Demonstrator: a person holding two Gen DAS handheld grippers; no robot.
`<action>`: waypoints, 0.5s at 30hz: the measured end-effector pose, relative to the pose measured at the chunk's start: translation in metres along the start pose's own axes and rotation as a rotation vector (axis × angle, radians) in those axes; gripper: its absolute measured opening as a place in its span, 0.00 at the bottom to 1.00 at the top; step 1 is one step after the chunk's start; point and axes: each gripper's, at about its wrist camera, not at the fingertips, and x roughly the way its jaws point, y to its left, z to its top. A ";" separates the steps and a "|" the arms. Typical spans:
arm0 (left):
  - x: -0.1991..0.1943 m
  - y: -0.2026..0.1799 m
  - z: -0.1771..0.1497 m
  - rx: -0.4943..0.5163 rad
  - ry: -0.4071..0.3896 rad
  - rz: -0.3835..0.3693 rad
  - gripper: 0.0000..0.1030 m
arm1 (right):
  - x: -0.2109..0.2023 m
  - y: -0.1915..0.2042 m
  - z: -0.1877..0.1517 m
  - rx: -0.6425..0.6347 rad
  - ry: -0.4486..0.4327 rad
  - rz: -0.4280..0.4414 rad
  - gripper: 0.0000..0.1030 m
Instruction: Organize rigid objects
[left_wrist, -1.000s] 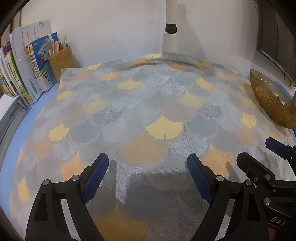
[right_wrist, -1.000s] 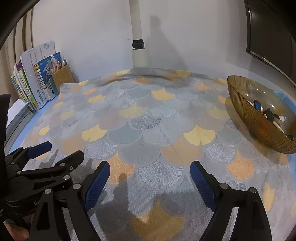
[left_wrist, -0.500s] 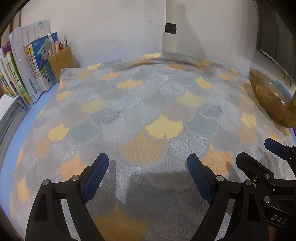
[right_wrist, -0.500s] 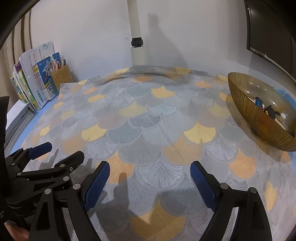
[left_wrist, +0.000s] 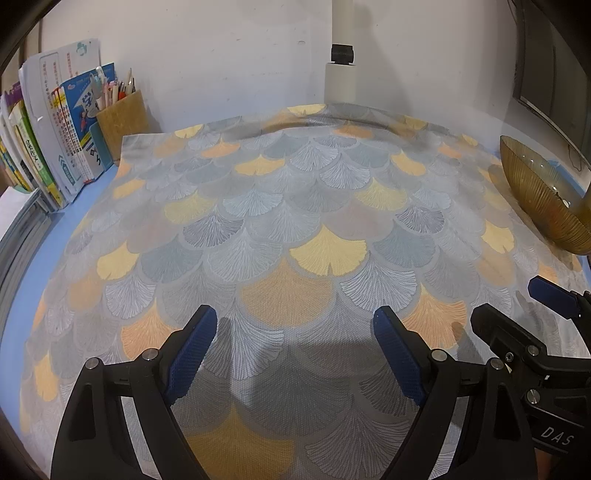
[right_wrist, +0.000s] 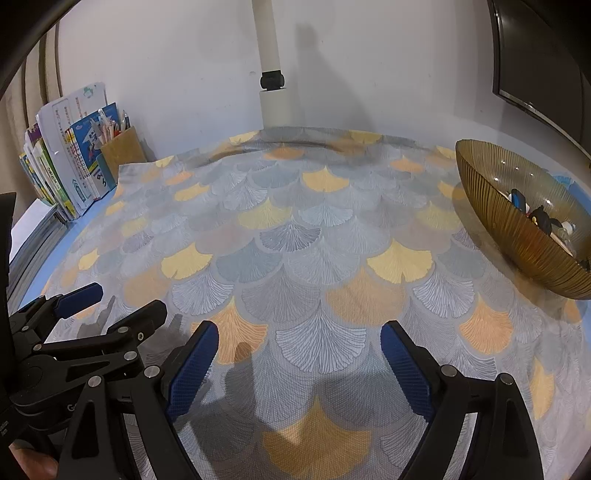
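Two tongs: both hang over the bare patterned cloth (left_wrist: 295, 221), side by side, and neither grips anything.
Far left of your left tongs: books (left_wrist: 55, 147) and a pencil cup (left_wrist: 120, 116) stand against the wall, well apart from either tool.
Left tongs (left_wrist: 295, 332): the blue pads stand wide apart with only cloth showing between them; they touch nothing.
Right tongs (right_wrist: 299, 347): same stance, pads spread wide, nothing between them, angled down at the cloth just beside the left pair.
Far right of your right tongs: the amber ribbed bowl (right_wrist: 498, 221) sits on the cloth, and the small rigid objects (right_wrist: 539, 218) lie inside it against the far wall; what each piece is I cannot tell.
Step in hand: judging by the bare cloth, the pieces look gathered already, or you are about to draw one out.
Doing it well: if you reach in, come over the near rim from above with your right tongs, keep the pads spread until they straddle one piece, and steady the bowl with the left so that it does not tip or slide.
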 end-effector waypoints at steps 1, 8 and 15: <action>0.001 0.000 0.000 -0.001 0.004 0.001 0.83 | 0.000 0.000 0.000 0.000 0.001 -0.001 0.86; 0.013 0.008 0.001 -0.035 0.077 0.003 0.86 | 0.017 -0.004 0.002 0.025 0.089 -0.036 0.86; 0.018 0.017 0.001 -0.087 0.108 0.028 0.99 | 0.027 -0.007 0.002 0.031 0.150 -0.081 1.00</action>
